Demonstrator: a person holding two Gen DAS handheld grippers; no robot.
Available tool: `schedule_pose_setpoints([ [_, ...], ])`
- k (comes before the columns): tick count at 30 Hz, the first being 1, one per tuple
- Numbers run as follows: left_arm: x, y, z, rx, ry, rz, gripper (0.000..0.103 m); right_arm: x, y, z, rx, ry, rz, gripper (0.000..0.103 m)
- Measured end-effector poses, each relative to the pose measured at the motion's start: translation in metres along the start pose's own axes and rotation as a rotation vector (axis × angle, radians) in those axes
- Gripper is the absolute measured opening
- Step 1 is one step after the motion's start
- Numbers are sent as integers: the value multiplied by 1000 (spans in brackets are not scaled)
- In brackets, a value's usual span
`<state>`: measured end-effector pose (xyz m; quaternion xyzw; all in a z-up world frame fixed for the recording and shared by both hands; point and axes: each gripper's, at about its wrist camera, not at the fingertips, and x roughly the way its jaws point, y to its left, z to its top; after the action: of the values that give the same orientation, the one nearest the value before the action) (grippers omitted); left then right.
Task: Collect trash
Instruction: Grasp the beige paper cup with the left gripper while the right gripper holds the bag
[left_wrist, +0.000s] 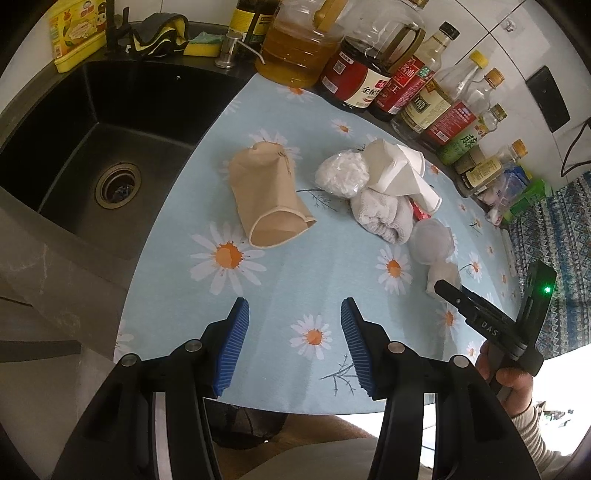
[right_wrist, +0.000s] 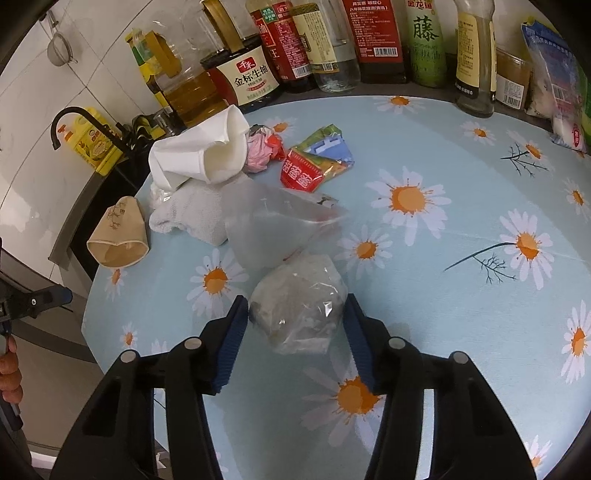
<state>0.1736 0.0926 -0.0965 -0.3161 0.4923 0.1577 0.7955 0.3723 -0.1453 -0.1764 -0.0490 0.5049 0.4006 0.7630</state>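
Observation:
On the daisy-print tablecloth (right_wrist: 461, 177), my right gripper (right_wrist: 296, 299) has its blue pads against both sides of a clear plastic bag (right_wrist: 299, 314) with grey contents. In the left wrist view that bag (left_wrist: 432, 240) lies at the right with the right gripper (left_wrist: 454, 291) at its near end. My left gripper (left_wrist: 294, 302) is open over bare cloth, holding nothing. Beyond it lie a crushed brown paper cup (left_wrist: 269, 199), a crumpled white paper cup (left_wrist: 395, 173) and a white rolled cloth (left_wrist: 384, 218). A red snack wrapper (right_wrist: 306, 171) and a pink wad (right_wrist: 262, 151) lie further back.
A black sink (left_wrist: 110, 147) opens left of the cloth. Oil and sauce bottles (left_wrist: 369, 85) line the back wall. A limp translucent bag (right_wrist: 273, 221) lies just beyond the gripped one. The counter's front edge runs under both grippers.

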Motion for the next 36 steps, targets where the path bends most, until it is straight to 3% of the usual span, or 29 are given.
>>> schedule_pose_setpoints([
  [5,0,0,3,6,-1,5,50,-4,0,-4,13,-4,16,51],
  [6,0,0,5,7,-1,9,63,-6,0,-5,18,-5,20,51],
  [8,-1,1,7,6,-13,9,70,-10,1,-7,22,-11,21,51],
  [19,2,-2,44,19,-21,39,71,-38,5,-18,44,-55,45,51],
  [21,5,-2,53,-1,-18,32,83,-43,5,-20,56,-62,54,51],
  [28,30,6,73,-47,35,33,84,-54,4,-23,63,-79,57,51],
  [36,66,16,94,-76,96,105,84,-67,6,-26,29,-122,39,51],
])
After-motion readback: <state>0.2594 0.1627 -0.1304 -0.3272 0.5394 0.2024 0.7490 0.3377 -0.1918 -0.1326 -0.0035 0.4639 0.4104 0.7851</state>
